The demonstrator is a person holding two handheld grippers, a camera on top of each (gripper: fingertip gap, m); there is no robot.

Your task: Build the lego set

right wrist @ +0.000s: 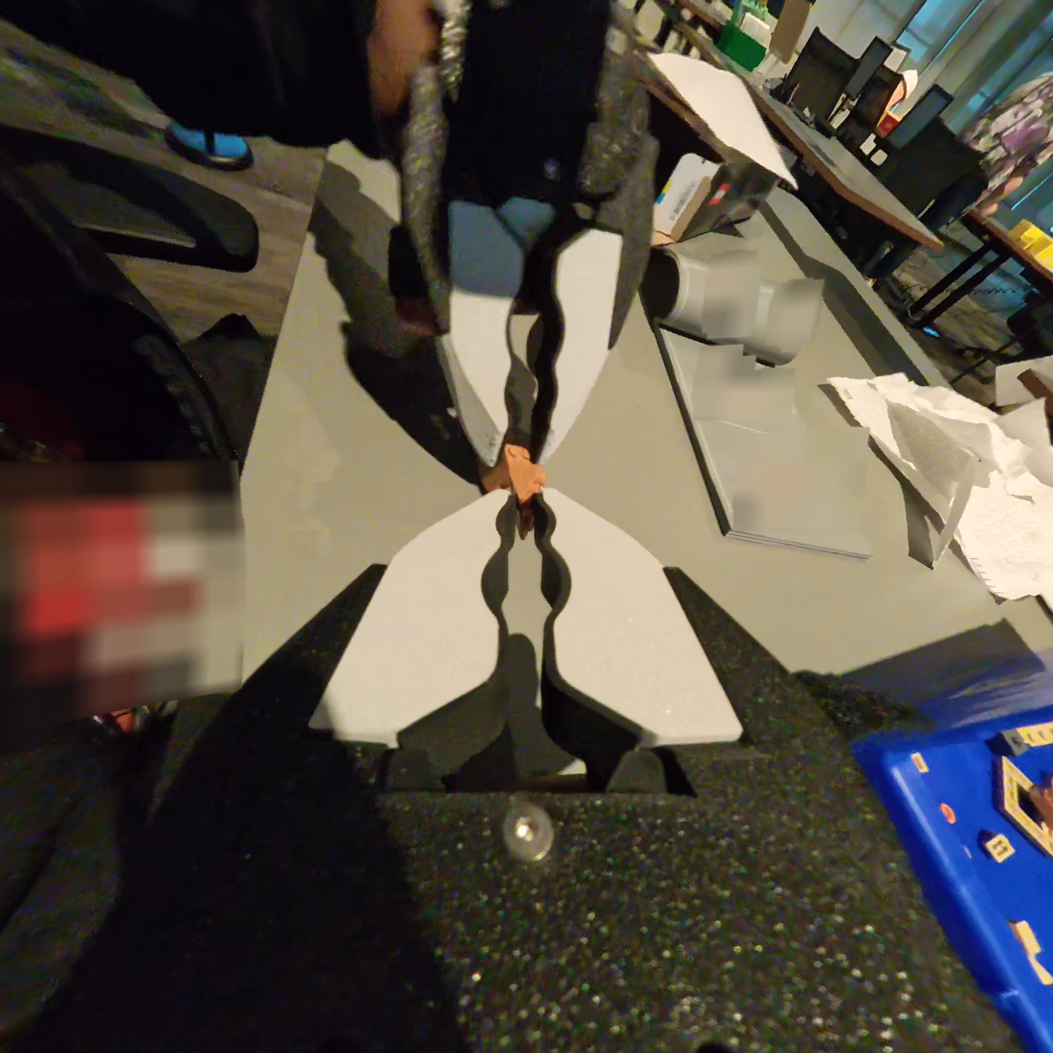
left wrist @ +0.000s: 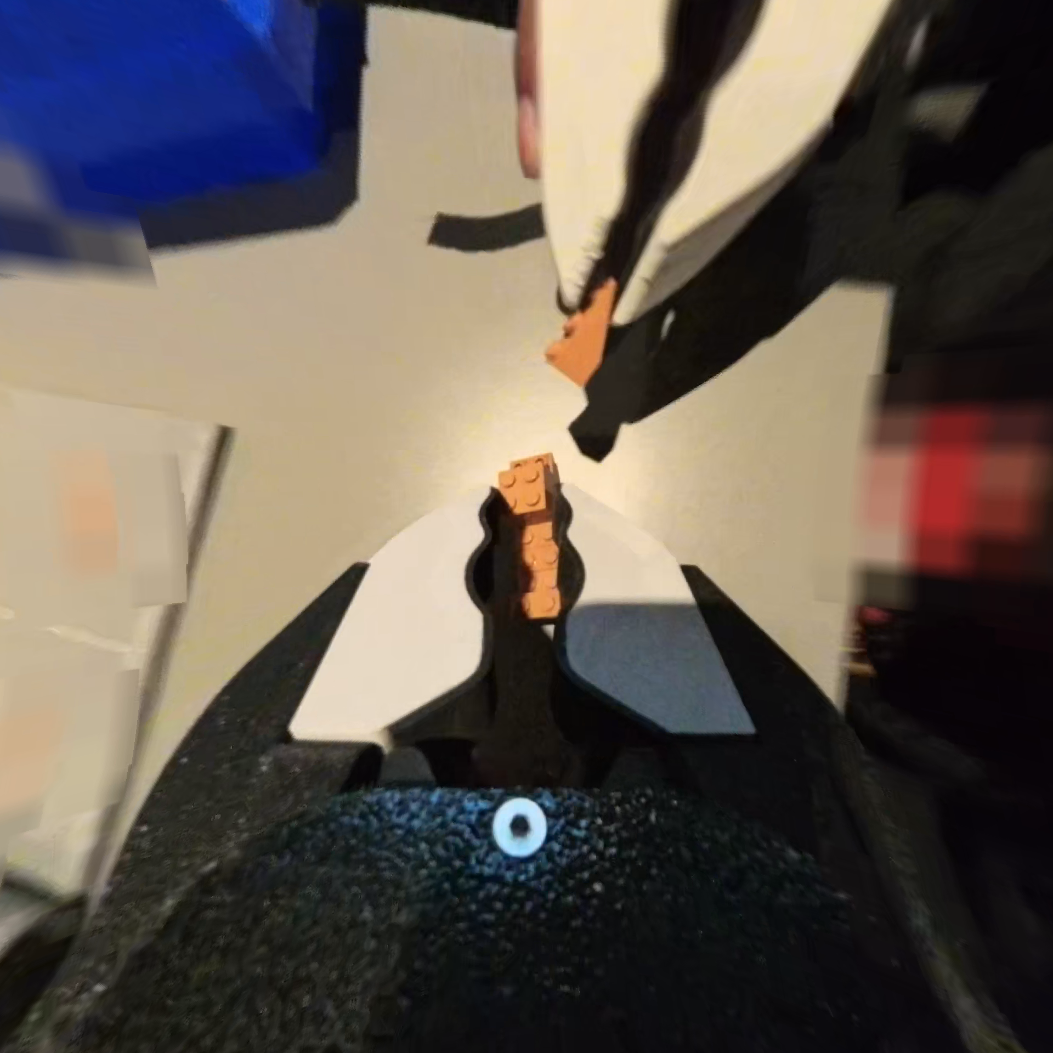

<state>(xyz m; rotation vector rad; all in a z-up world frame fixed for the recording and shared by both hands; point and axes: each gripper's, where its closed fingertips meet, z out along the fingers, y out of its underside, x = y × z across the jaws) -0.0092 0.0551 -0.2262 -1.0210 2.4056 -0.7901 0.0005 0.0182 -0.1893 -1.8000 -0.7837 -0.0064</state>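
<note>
Two hand-held grippers meet tip to tip above a pale table [right wrist: 655, 501], each clamping an orange lego piece.

The left gripper [left wrist: 527, 501] has its white fingers [left wrist: 399, 627] nearly together, pinching a stack [left wrist: 535, 541] of small orange bricks. The stack runs lengthwise along the gap between the fingers, and its studded end pokes out past the tips.

The right gripper [right wrist: 521, 507] is likewise clenched, its fingers [right wrist: 433, 638] closed on a thin orange plate [right wrist: 527, 481] held at the very tips. In the left wrist view this gripper comes in from the upper right, the plate jutting from its tips, just above and beside the end of the stack; there a gap shows between the two pieces. In the right wrist view the pieces overlap and I cannot tell whether they touch.

On the table beyond lie a flat booklet [right wrist: 786, 456], crumpled white paper [right wrist: 968, 467] and a grey cylinder [right wrist: 735, 307]. A blue tray [right wrist: 934, 843] holding loose tan pieces sits at lower right. More tables [right wrist: 854, 171] and monitors stand in the background
</note>
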